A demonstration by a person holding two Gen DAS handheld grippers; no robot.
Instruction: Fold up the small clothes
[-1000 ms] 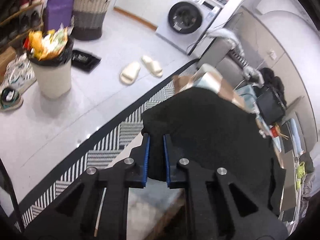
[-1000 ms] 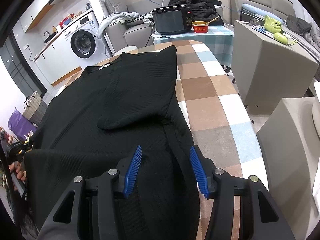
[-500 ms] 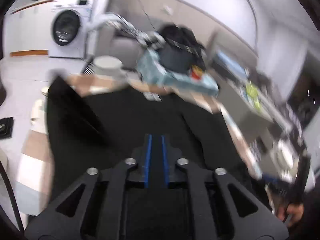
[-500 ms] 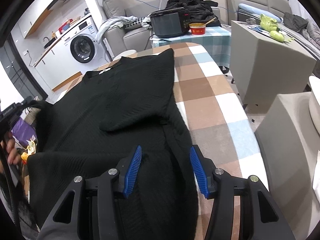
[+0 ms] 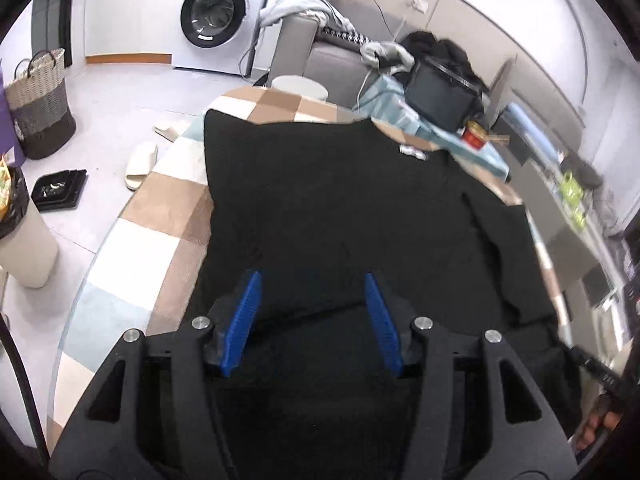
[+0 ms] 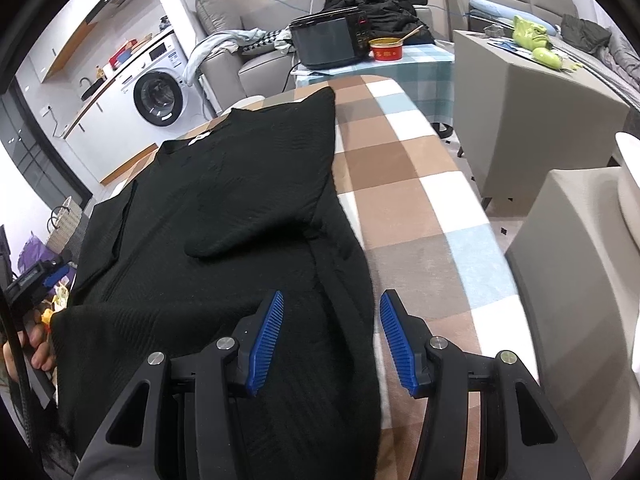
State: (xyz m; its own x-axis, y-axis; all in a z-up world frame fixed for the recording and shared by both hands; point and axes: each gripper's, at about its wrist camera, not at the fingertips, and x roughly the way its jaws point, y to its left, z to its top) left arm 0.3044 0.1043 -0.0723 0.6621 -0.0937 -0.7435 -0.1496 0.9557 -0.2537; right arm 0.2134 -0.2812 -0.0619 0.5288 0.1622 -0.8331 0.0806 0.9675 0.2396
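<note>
A black knit top (image 5: 344,208) lies spread on a table with a checked cloth (image 5: 160,216); it also shows in the right wrist view (image 6: 224,208). One sleeve is folded in across its body (image 6: 256,216). My left gripper (image 5: 312,312) is open and empty, just above the garment's near part. My right gripper (image 6: 330,334) is open and empty above the garment's near right edge. The left gripper also shows at the left edge of the right wrist view (image 6: 40,276).
The checked table (image 6: 420,184) runs away from me. Beyond it stand a black oven (image 6: 328,42), a red bowl (image 6: 386,49) and a sofa with clothes. A grey cabinet (image 6: 532,120) stands right. Left on the floor are a washing machine (image 5: 216,16), slippers (image 5: 140,160), a bin and a basket.
My left gripper was shut on a fold of the black top, carried it across over the garment, and has opened and let it go. My right gripper stayed open and nearly still.
</note>
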